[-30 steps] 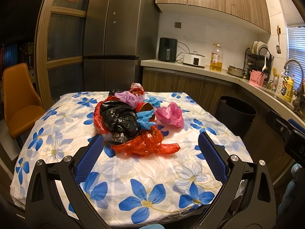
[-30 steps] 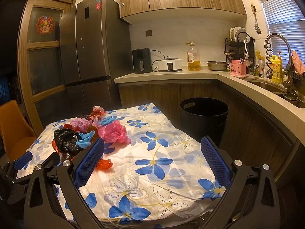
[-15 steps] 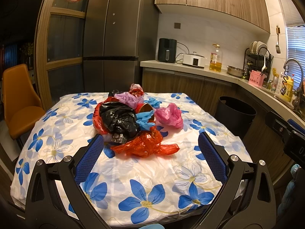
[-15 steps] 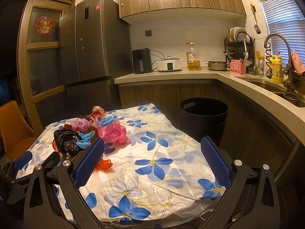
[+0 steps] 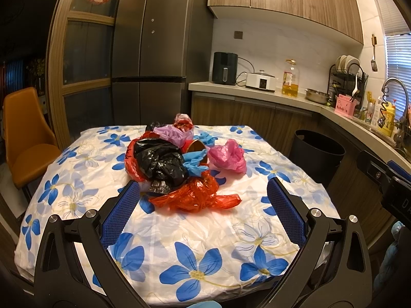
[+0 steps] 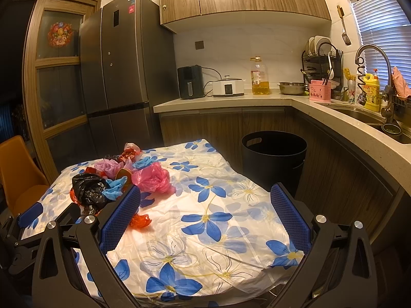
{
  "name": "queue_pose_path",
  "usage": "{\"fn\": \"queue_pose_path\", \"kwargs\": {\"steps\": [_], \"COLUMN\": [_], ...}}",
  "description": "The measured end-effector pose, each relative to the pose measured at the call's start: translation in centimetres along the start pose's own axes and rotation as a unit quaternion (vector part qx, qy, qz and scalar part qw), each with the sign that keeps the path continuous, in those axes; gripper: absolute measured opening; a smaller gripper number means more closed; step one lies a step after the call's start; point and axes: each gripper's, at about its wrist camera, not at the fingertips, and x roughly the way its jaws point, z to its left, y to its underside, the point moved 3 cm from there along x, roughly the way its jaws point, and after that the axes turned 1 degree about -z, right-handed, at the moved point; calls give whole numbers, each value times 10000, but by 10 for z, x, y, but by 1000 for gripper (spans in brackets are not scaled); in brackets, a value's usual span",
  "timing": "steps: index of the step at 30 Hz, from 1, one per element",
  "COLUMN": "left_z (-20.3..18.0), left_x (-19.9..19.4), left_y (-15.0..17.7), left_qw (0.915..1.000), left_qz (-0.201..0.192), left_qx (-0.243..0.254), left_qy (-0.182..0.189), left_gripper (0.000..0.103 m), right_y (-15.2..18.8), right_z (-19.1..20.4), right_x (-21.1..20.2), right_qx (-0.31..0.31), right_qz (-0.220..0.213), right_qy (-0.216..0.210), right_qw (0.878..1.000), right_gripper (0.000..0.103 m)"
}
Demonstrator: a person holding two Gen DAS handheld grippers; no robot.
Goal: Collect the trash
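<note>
A heap of crumpled plastic bags lies mid-table: a black bag point(image 5: 160, 163), a red bag point(image 5: 197, 196), a pink bag point(image 5: 227, 155), a lilac bag point(image 5: 174, 133) and blue scraps point(image 5: 194, 163). The heap also shows in the right wrist view, with the black bag point(image 6: 90, 187) and pink bag point(image 6: 152, 177). My left gripper point(image 5: 203, 205) is open and empty, held just short of the red bag. My right gripper point(image 6: 205, 210) is open and empty over the table's right part. A black trash bin point(image 6: 273, 159) stands on the floor right of the table.
The table wears a white cloth with blue flowers point(image 5: 195, 256). An orange chair point(image 5: 25, 138) stands at the left. A fridge point(image 5: 151, 51) is behind. The counter point(image 6: 334, 113) with sink and dishes runs along the right. The bin also shows in the left wrist view point(image 5: 316, 156).
</note>
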Motion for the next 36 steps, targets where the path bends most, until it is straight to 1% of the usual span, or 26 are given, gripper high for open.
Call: {"fn": "queue_pose_path", "kwargs": {"steps": [36], "left_z": [-4], "left_x": [0], "left_y": [-4], "left_qw": [10000], "left_qz": [-55], "left_qx": [32], "left_qy": [9], "left_gripper": [97], "right_y": [1], "right_z": [-3], "right_x": [-3], "right_qx": [38], "right_qz": [-4], "right_qy": [20], "right_qw": [10000], "right_gripper": [98]}}
